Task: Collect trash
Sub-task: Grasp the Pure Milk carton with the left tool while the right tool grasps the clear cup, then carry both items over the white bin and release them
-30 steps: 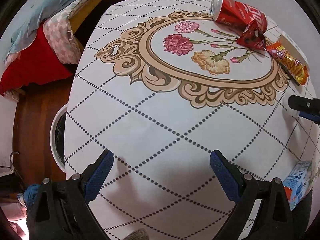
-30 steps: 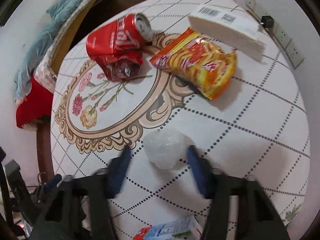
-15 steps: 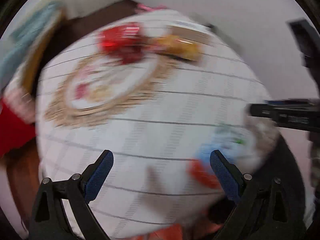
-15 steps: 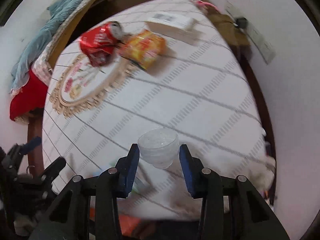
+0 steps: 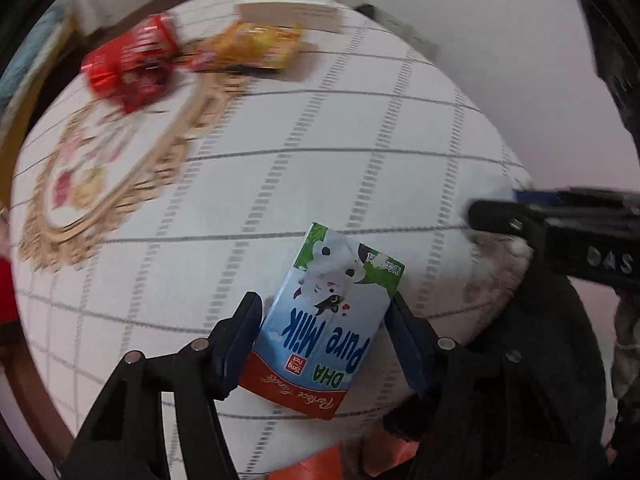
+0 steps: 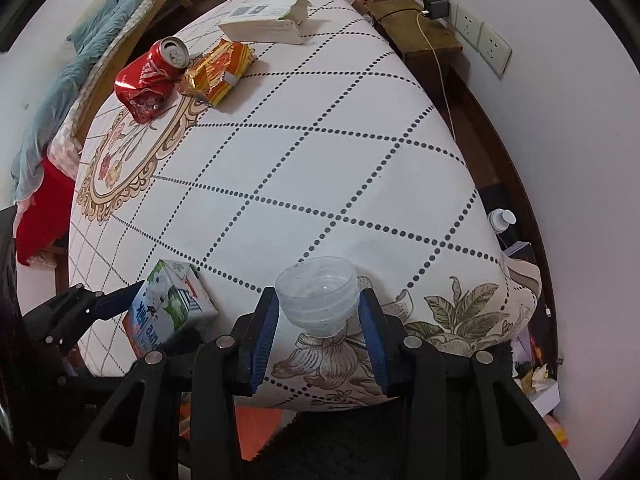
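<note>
Left wrist: your left claw has just closed on blue-and-white milk carton; right claw clamps clear plastic cup. Crushed red can, orange snack packet remain on bench.

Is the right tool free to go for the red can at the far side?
Probably not yet: the right tool is shut on a clear plastic cup. The cloth between it and the red can lies bare.
</note>
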The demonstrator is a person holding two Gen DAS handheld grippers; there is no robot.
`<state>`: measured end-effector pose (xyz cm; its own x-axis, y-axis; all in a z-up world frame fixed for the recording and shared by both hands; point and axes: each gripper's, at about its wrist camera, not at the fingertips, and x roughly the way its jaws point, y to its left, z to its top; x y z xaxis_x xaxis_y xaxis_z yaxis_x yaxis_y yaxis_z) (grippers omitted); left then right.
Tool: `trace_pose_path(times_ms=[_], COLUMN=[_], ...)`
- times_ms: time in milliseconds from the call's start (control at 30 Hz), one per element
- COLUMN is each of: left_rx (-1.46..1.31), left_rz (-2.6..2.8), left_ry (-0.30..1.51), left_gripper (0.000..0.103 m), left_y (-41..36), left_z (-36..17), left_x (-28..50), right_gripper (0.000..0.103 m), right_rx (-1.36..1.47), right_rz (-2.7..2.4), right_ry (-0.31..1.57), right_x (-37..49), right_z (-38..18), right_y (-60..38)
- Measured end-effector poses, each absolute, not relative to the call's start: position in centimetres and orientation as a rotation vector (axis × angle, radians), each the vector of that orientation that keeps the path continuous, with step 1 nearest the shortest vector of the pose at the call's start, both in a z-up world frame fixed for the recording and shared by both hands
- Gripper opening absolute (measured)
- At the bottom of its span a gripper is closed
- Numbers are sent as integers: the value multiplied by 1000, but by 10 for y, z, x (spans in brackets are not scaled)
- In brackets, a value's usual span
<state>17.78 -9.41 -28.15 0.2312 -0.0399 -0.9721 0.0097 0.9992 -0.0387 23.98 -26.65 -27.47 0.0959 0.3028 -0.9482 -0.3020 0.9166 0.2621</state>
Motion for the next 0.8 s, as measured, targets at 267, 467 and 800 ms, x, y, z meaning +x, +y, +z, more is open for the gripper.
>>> trace_pose_path(times_ms=[267, 467, 800], left_rx=[-169, -183, -164], left_rz=[265, 273, 340], left_ry=[1300, 1312, 1216], left_gripper=[60, 60, 52], left_y=[-22, -16, -10], left_z=[-284, -296, -261], left_x=[171, 169, 151], right_gripper=[43, 44, 42], right_rx=[-59, -81, -111], right_rz=[509, 513, 518], right_ry=[1377, 1364, 1296], right_x=[233, 235, 225], right_z=[-274, -275, -269], right_y=[-236, -226, -218])
